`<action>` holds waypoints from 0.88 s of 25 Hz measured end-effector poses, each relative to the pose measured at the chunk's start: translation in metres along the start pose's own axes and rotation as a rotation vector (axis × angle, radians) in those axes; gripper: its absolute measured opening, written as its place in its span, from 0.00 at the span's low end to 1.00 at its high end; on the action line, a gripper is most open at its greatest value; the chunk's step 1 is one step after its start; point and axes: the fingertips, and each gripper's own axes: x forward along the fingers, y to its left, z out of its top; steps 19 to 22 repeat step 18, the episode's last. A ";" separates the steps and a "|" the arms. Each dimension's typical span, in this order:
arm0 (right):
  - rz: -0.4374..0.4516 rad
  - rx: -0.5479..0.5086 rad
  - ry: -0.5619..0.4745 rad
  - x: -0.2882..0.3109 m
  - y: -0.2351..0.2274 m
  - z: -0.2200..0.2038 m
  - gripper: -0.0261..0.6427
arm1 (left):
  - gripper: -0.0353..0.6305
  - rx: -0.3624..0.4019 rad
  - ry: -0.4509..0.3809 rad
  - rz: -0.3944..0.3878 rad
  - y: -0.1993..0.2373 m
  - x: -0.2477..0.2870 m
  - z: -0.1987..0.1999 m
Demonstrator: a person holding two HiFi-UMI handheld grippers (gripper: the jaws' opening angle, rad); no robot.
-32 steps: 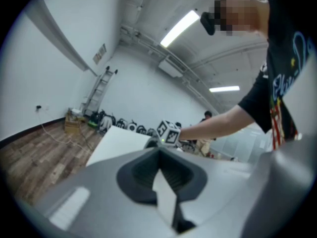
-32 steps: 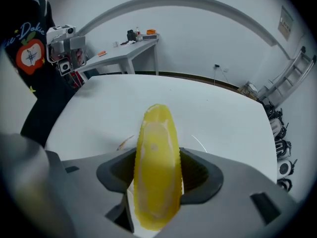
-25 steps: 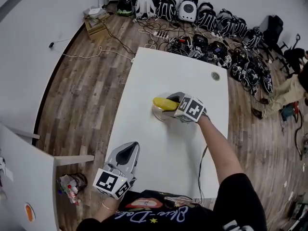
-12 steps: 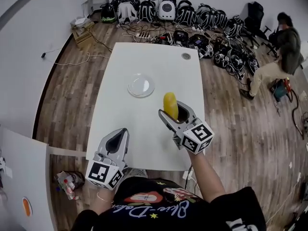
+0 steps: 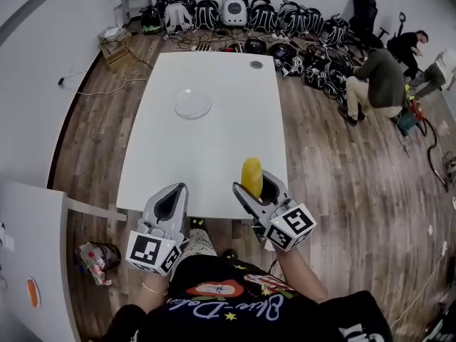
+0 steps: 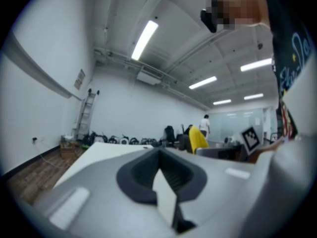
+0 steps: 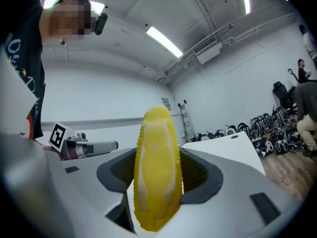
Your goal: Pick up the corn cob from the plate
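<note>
Right gripper view: right gripper (image 7: 161, 180) clamping cob (image 7: 157, 148) by its sides, likely for stable carry; plate (image 5: 193, 104) lying well ahead; left gripper (image 5: 173, 193) idling, jaws together.

The grey-and-white left gripper (image 5: 177, 192) is held low before the torso, jaws together with nothing between them, while just to its right the matching right gripper (image 5: 251, 185), on a bare bent forearm (image 5: 299, 268), points forward, its jaws clamped on an upright yellow corn cob (image 5: 251, 174).
</note>
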 end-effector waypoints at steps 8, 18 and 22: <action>-0.036 -0.039 0.005 -0.034 0.014 0.000 0.42 | 0.04 -0.024 -0.015 -0.016 -0.025 -0.027 0.005; -0.018 -0.006 -0.016 -0.041 0.030 0.004 0.42 | 0.04 -0.025 -0.001 0.003 -0.027 -0.055 0.000; -0.018 -0.006 -0.016 -0.041 0.030 0.004 0.42 | 0.04 -0.025 -0.001 0.003 -0.027 -0.055 0.000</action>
